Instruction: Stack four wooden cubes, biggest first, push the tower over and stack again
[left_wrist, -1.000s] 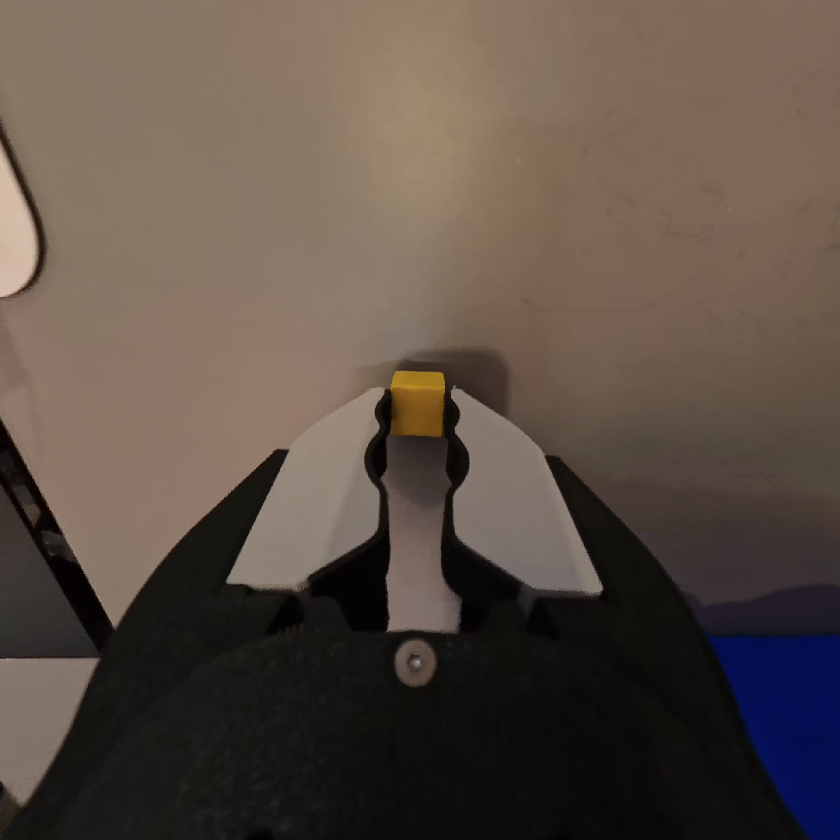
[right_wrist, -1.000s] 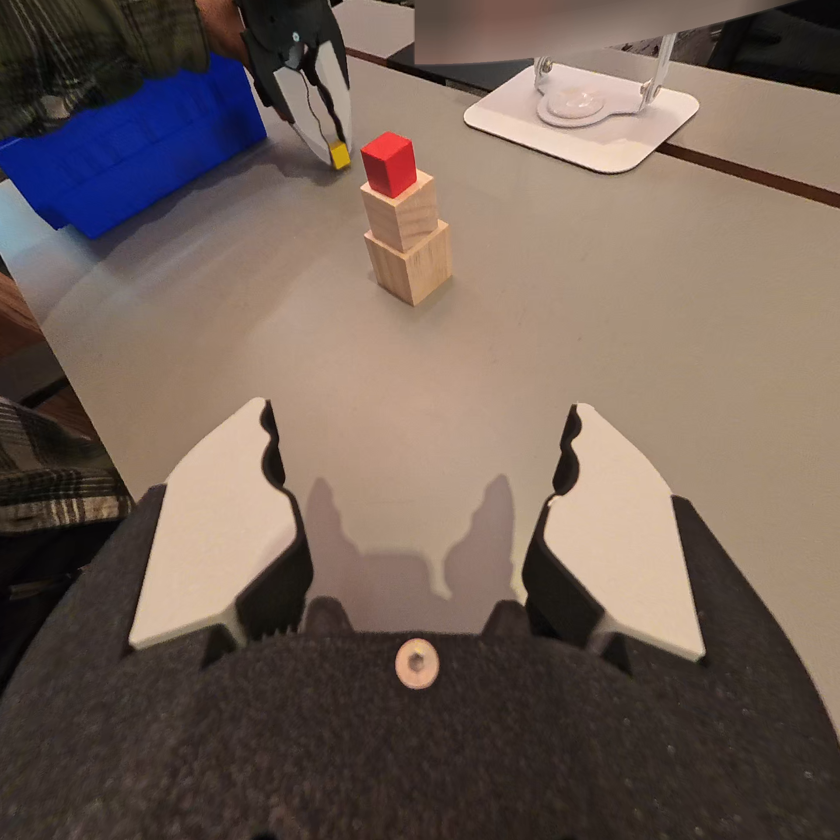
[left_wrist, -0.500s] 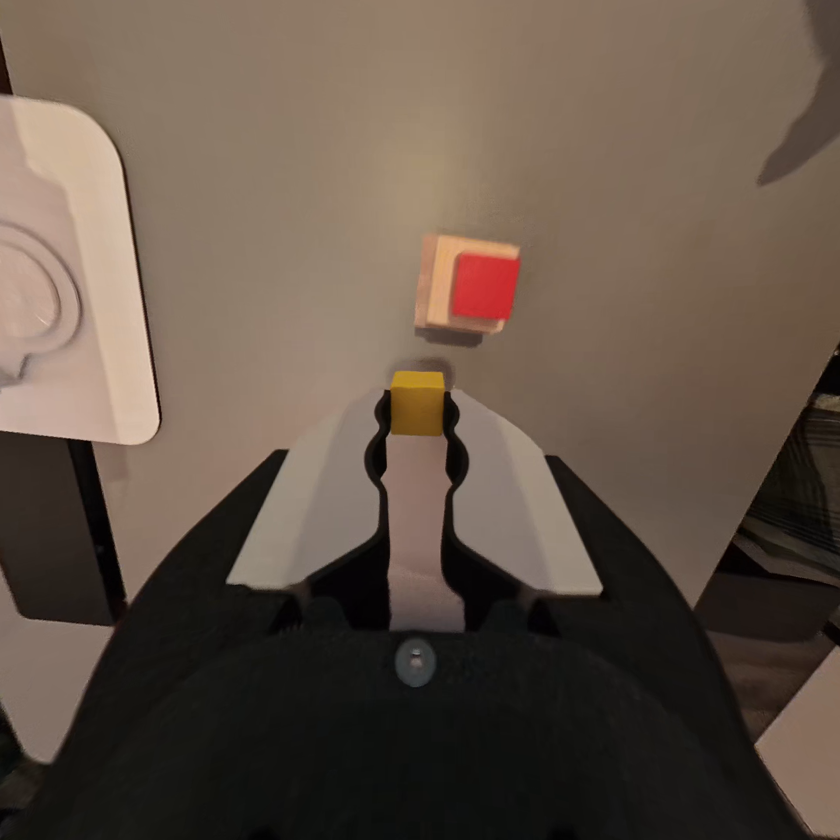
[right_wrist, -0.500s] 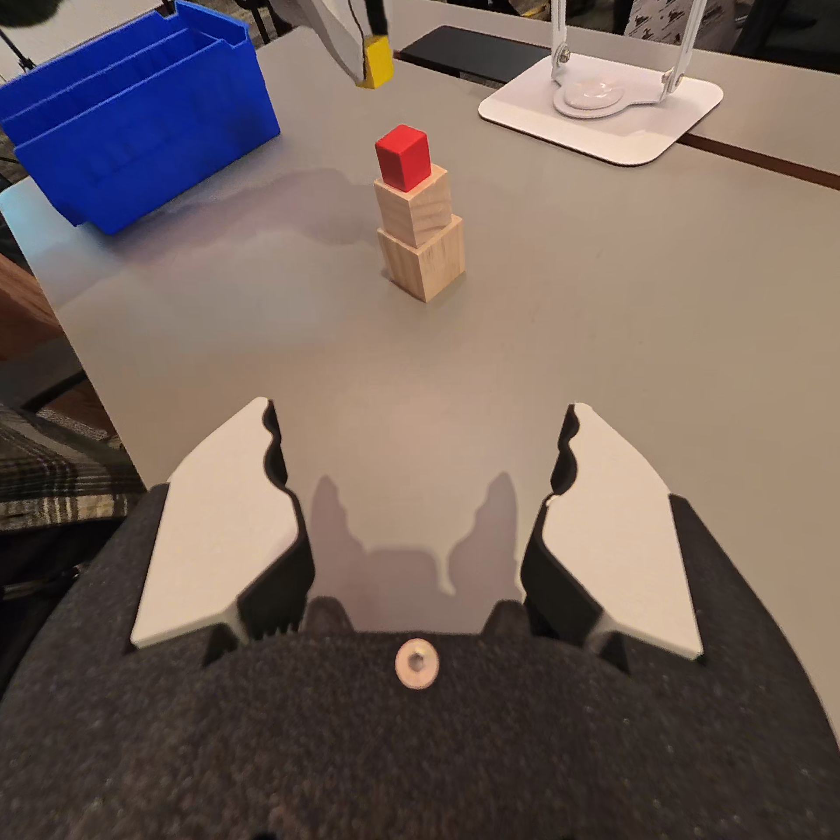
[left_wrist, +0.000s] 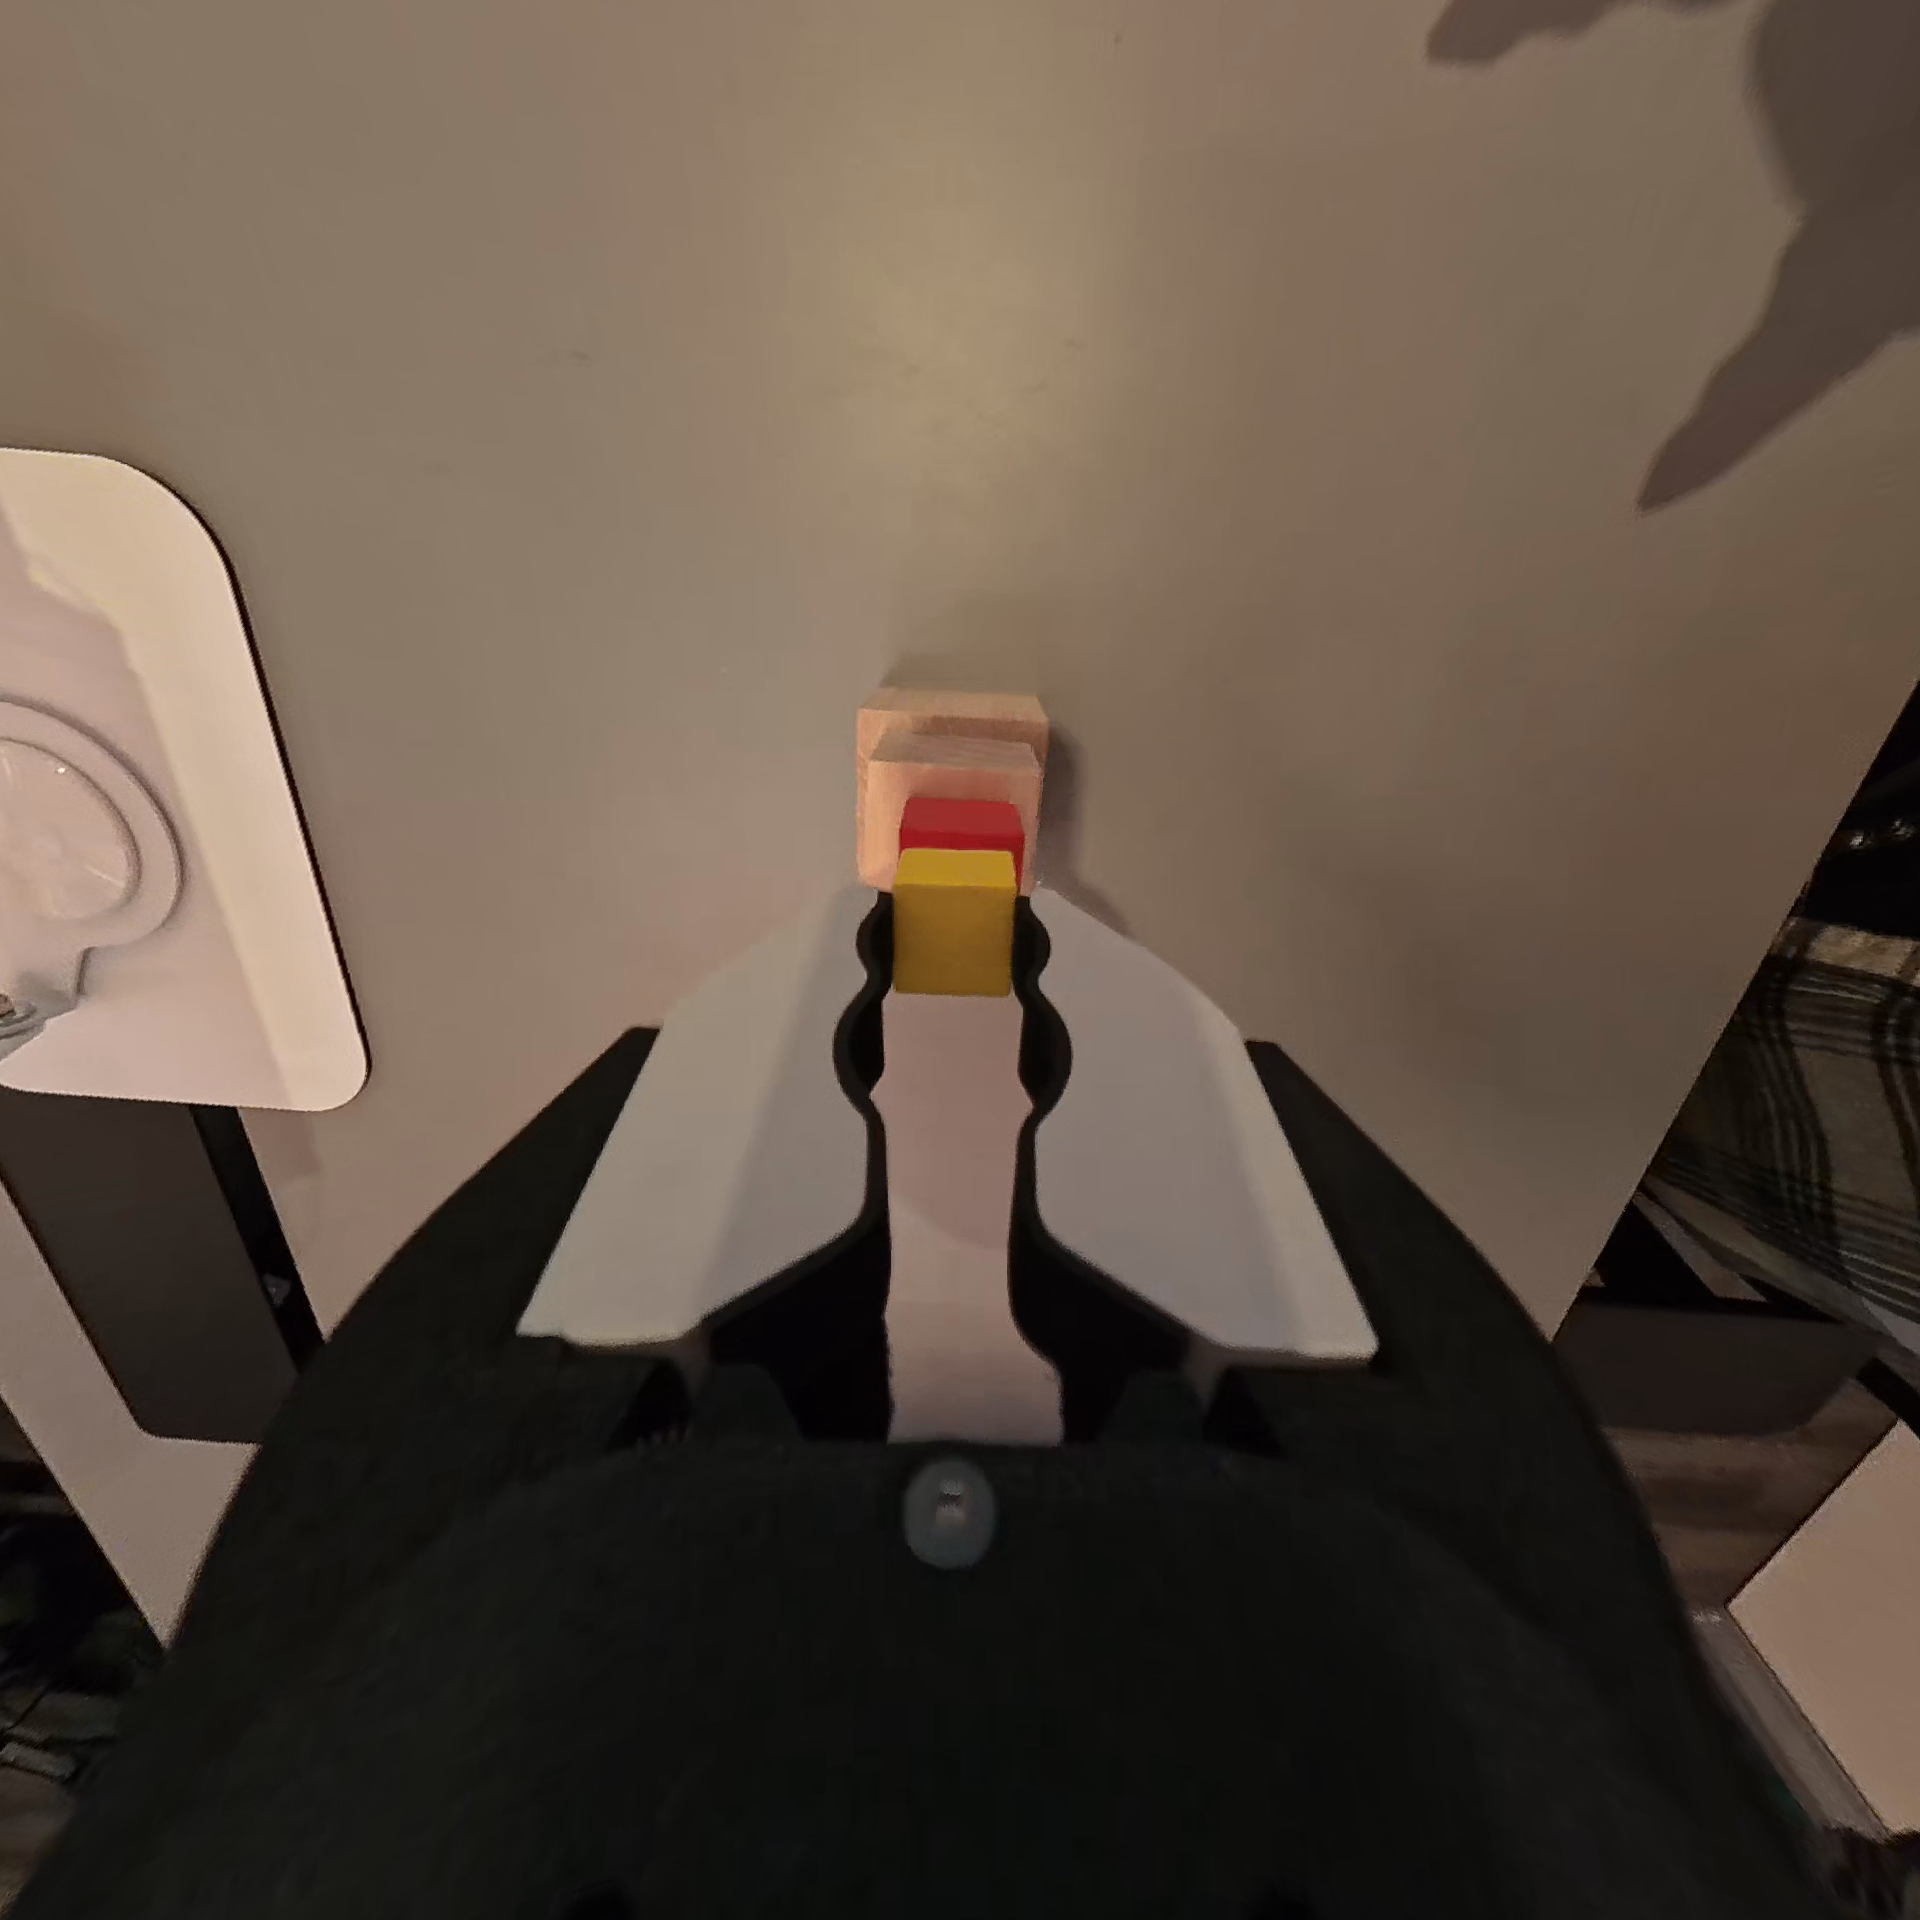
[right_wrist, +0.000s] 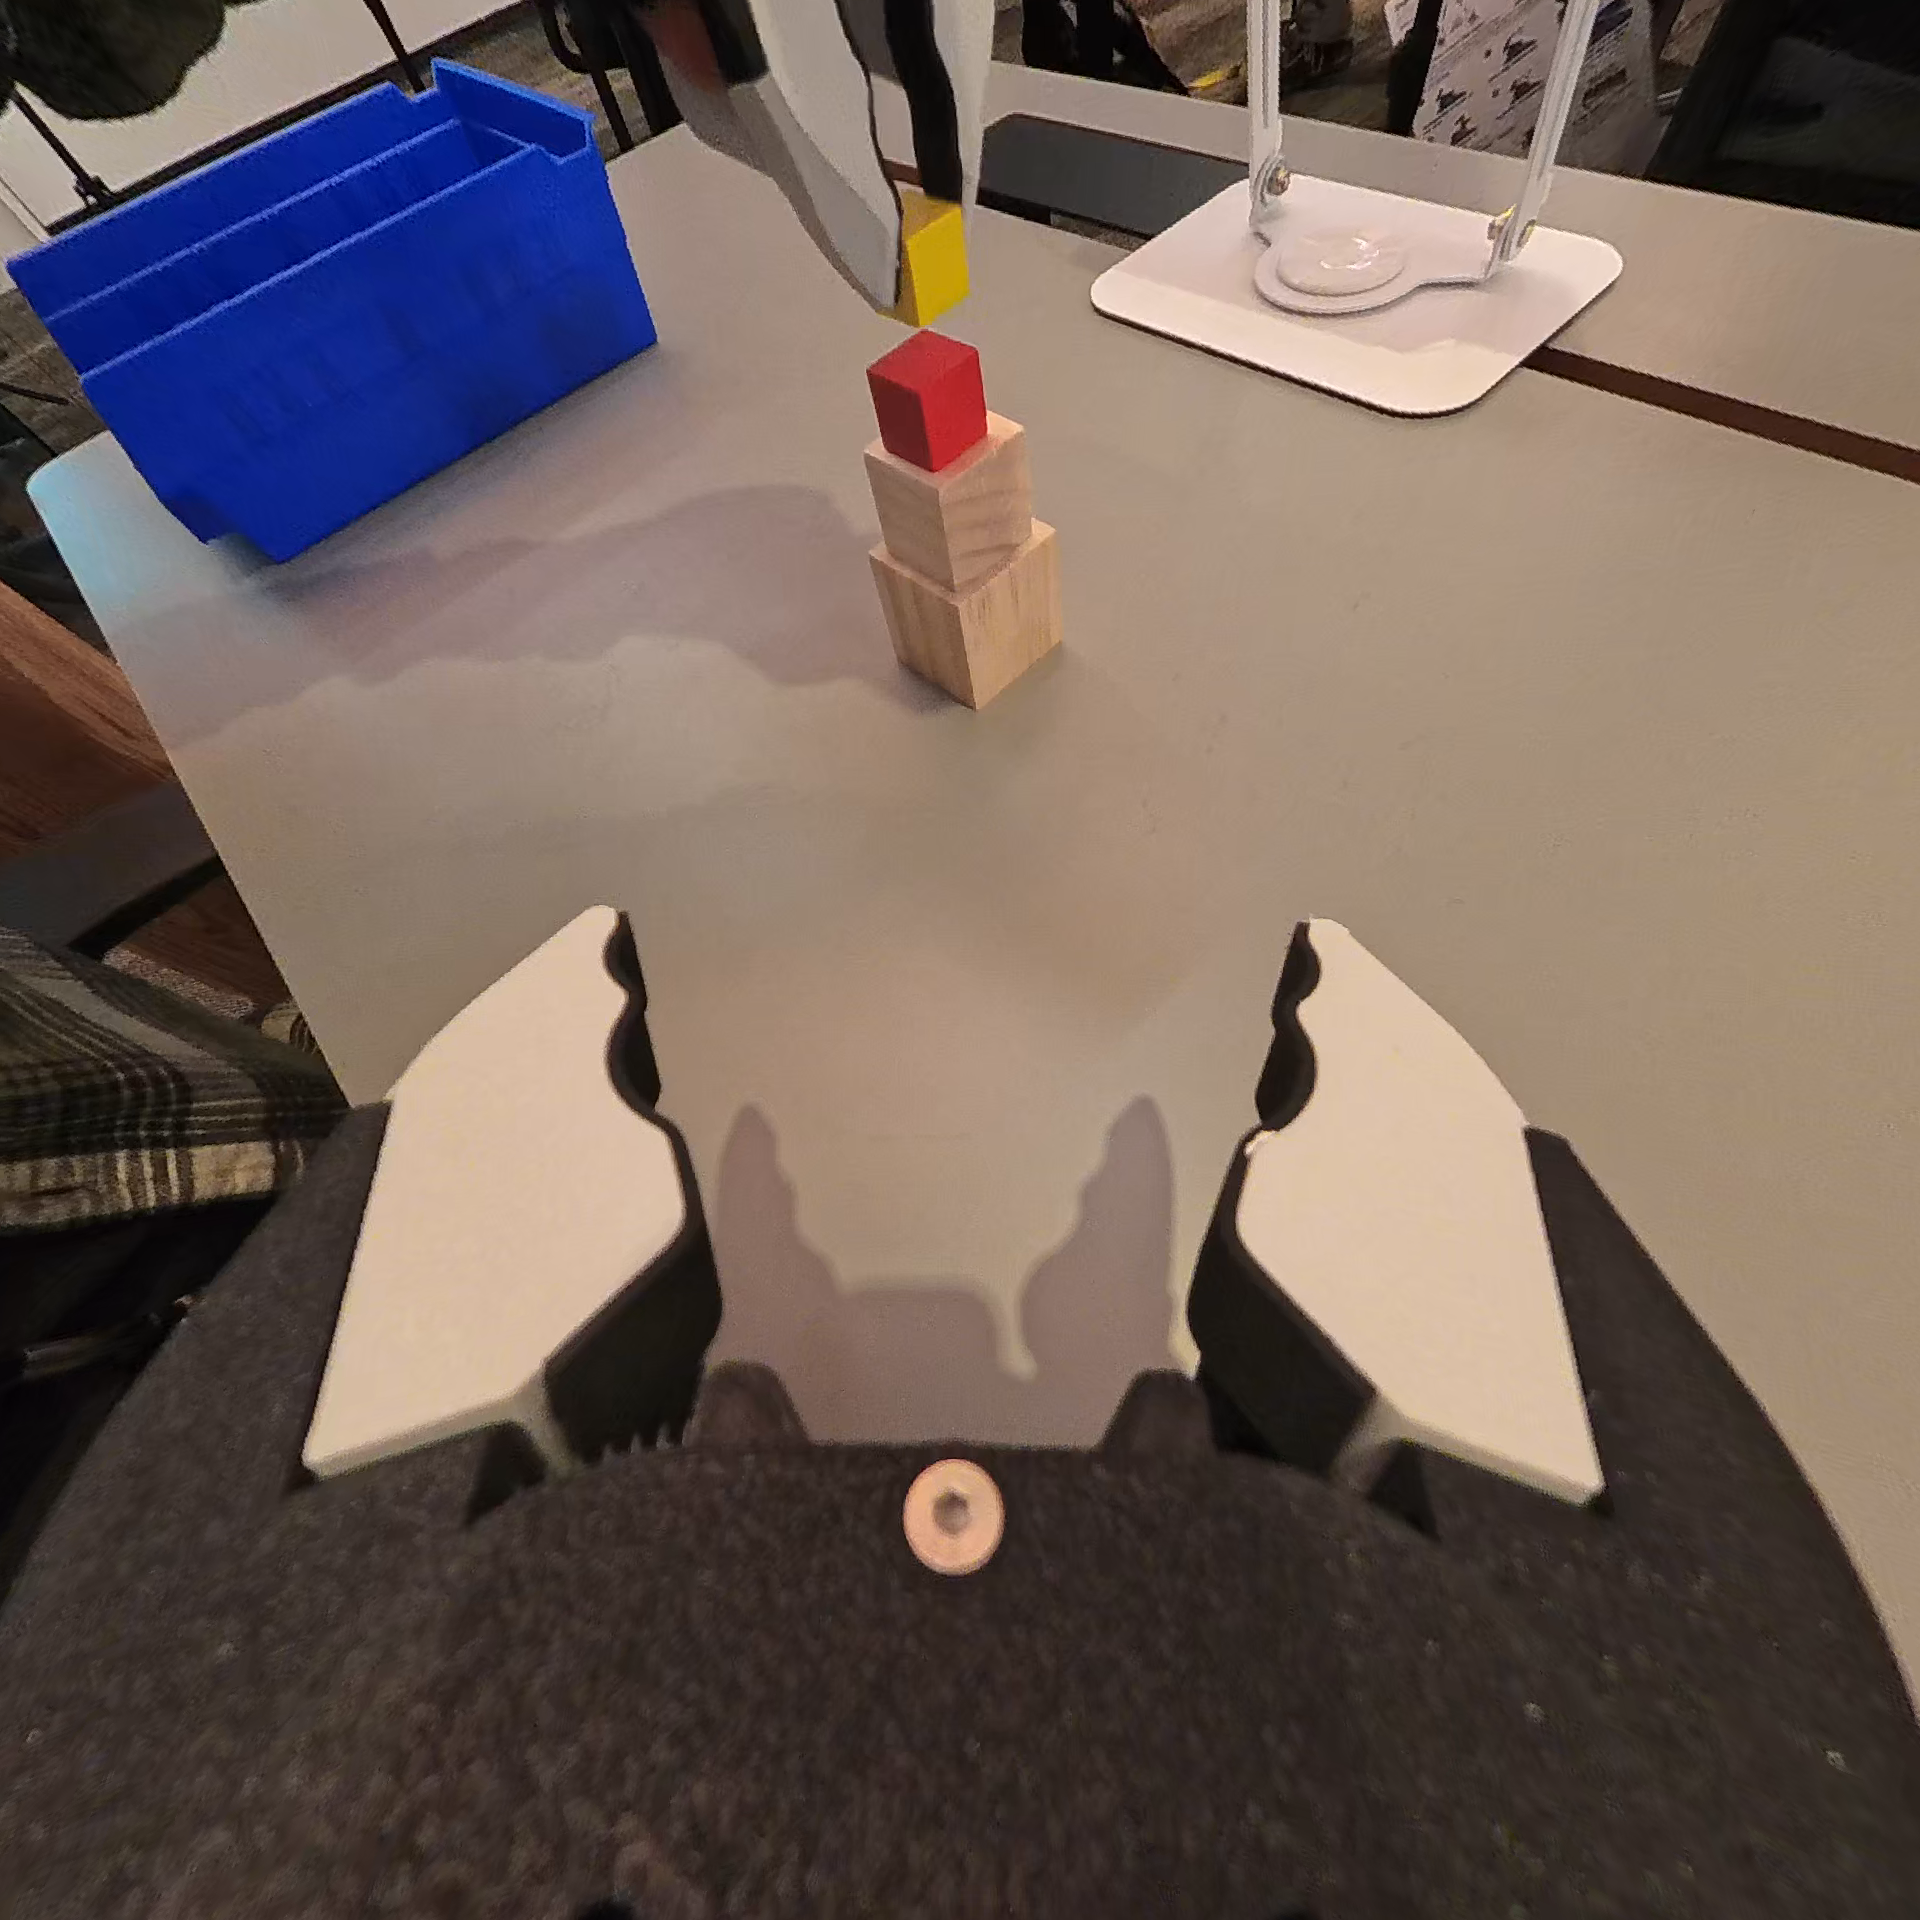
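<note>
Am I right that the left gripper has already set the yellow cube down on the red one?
Not quite. In the right wrist view the left gripper holds the yellow cube just above the red cube, with a gap between them. It has not been set down.

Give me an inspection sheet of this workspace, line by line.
Surface: grey table, shadows only.
Job's things: red cube on small wooden cube on large wooden cube, each turned a little off the one below; yellow cube held above the red one, a gap showing.
Clutter: blue bin far left; white stand base far right.
Grippers: left gripper shut on the yellow cube; right gripper open, empty, low over the near table.
Cables: nothing seen.
Surroundings: plaid fabric by the table edge.
</note>
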